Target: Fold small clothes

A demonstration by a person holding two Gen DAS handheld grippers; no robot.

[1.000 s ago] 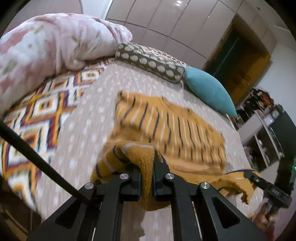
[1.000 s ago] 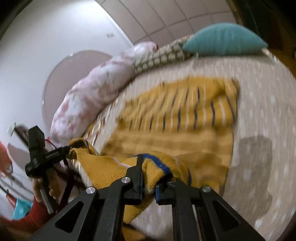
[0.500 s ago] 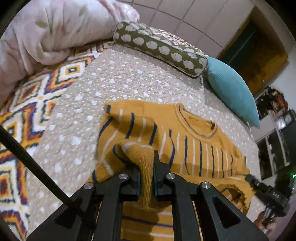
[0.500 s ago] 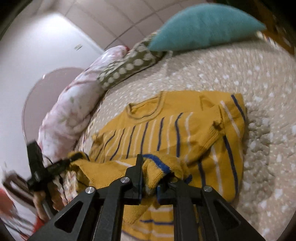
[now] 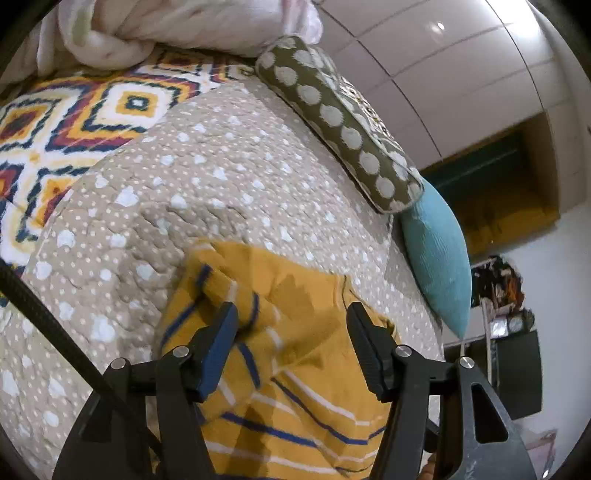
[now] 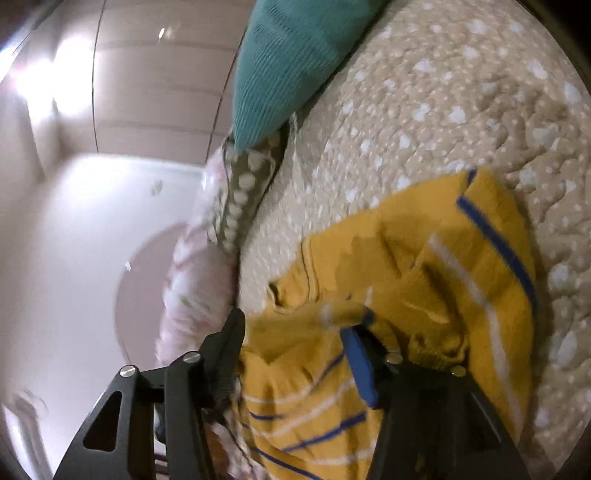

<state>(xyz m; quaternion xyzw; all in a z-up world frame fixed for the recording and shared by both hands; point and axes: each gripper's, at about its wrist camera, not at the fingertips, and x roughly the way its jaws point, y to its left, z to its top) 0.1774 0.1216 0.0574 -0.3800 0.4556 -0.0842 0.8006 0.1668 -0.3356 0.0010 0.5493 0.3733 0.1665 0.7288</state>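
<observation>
A small mustard-yellow knit sweater (image 5: 295,332) with blue and white stripes lies folded on a beige dotted quilt (image 5: 207,177). My left gripper (image 5: 291,328) is open, its jaws spread wide just above the sweater's folded top edge, holding nothing. In the right wrist view the same sweater (image 6: 424,288) lies bunched under my right gripper (image 6: 299,336), which is also open with the cloth loose between its jaws. The lower part of the sweater is hidden behind both grippers.
A green polka-dot bolster (image 5: 332,118) and a teal cushion (image 5: 436,258) lie at the head of the bed, with a pink floral duvet (image 5: 177,26) beside them. A patterned diamond-print sheet (image 5: 74,110) is at the left. A black cable (image 5: 48,325) crosses the left view.
Both grippers carried the sweater's lower edge forward over its upper part, then opened and let go. The sweater now lies folded on the quilt.
</observation>
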